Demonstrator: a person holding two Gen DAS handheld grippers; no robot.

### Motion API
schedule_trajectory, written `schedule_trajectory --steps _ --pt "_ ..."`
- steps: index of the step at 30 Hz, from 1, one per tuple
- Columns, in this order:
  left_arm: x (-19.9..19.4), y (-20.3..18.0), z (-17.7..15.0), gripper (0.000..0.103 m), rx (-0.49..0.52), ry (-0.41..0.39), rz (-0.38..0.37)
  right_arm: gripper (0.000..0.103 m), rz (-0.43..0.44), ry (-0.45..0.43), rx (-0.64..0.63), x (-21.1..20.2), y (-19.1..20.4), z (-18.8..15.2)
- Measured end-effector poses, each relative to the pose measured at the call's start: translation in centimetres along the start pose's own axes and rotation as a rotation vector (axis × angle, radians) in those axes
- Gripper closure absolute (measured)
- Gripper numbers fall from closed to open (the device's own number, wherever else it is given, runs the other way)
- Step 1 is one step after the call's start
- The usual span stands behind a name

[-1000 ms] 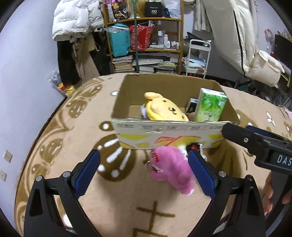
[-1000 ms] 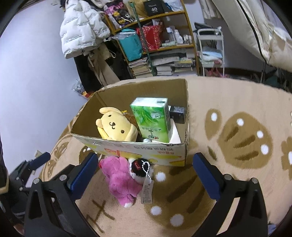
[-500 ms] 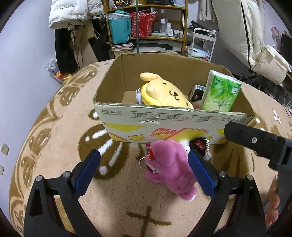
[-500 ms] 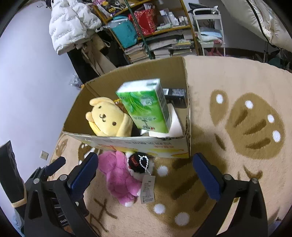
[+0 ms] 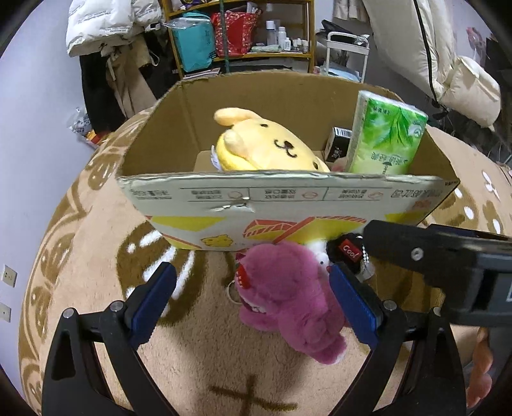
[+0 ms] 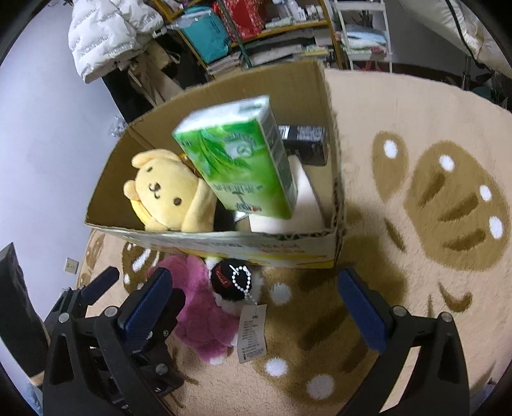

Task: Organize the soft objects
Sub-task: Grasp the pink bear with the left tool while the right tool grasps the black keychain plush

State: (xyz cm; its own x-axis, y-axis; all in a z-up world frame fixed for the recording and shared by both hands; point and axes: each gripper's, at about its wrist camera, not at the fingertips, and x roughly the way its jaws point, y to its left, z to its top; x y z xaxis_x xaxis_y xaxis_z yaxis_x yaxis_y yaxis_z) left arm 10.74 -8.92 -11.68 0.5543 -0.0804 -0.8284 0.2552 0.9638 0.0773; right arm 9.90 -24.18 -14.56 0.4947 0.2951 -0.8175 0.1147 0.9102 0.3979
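Note:
A pink plush toy (image 5: 288, 288) lies on the rug against the front of a cardboard box (image 5: 256, 195). My left gripper (image 5: 252, 302) is open around it, and the right finger's blue pad touches its side. A small black-and-white plush (image 5: 348, 252) marked "Cool" sits beside the pink one. My right gripper (image 6: 254, 307) is open just above that small plush (image 6: 230, 278) and its paper tag (image 6: 252, 332); the pink plush (image 6: 204, 313) lies by the left finger. Inside the box (image 6: 224, 238) are a yellow dog plush (image 6: 166, 188) and a green tissue pack (image 6: 243, 163).
A black carton (image 6: 304, 140) and a white item (image 6: 304, 198) also lie in the box. The right gripper's body (image 5: 448, 256) crosses the left wrist view at the right. The beige patterned rug (image 6: 416, 224) spreads to the right. Shelves (image 5: 240, 41) and hanging coats (image 5: 102, 28) stand behind.
Both grippers have moved forward and lower towards the box front. The pink plush now sits between the left gripper's fingers. Both grippers stay open.

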Motion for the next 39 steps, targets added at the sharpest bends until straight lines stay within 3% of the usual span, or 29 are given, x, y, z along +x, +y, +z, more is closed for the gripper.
schedule_trajectory --steps 17,25,29,34,37,38,39 --pt "3.6 0.7 -0.5 0.007 -0.084 0.137 -0.111 0.000 -0.006 0.110 0.015 3.8 0.1 -0.3" --pt "5.1 2.5 -1.0 0.007 -0.191 0.206 -0.199 0.035 0.027 0.160 0.036 5.5 -0.1 -0.7" --pt "5.5 2.8 -1.1 0.008 -0.207 0.218 -0.215 0.037 0.043 0.165 0.044 5.9 -0.2 -0.7" --pt "5.5 2.6 -1.9 0.020 -0.195 0.217 -0.230 0.039 0.058 0.160 0.058 6.3 0.1 -0.7" --pt "5.5 2.4 -2.0 0.026 -0.190 0.222 -0.241 0.052 0.092 0.160 0.076 6.4 0.1 -0.7" --pt "5.3 2.4 -1.9 0.026 -0.191 0.223 -0.238 0.062 0.112 0.162 0.080 6.3 0.0 -0.7" --pt "5.4 2.5 -2.0 0.027 -0.194 0.225 -0.239 0.063 0.126 0.164 0.086 6.4 0.1 -0.7"
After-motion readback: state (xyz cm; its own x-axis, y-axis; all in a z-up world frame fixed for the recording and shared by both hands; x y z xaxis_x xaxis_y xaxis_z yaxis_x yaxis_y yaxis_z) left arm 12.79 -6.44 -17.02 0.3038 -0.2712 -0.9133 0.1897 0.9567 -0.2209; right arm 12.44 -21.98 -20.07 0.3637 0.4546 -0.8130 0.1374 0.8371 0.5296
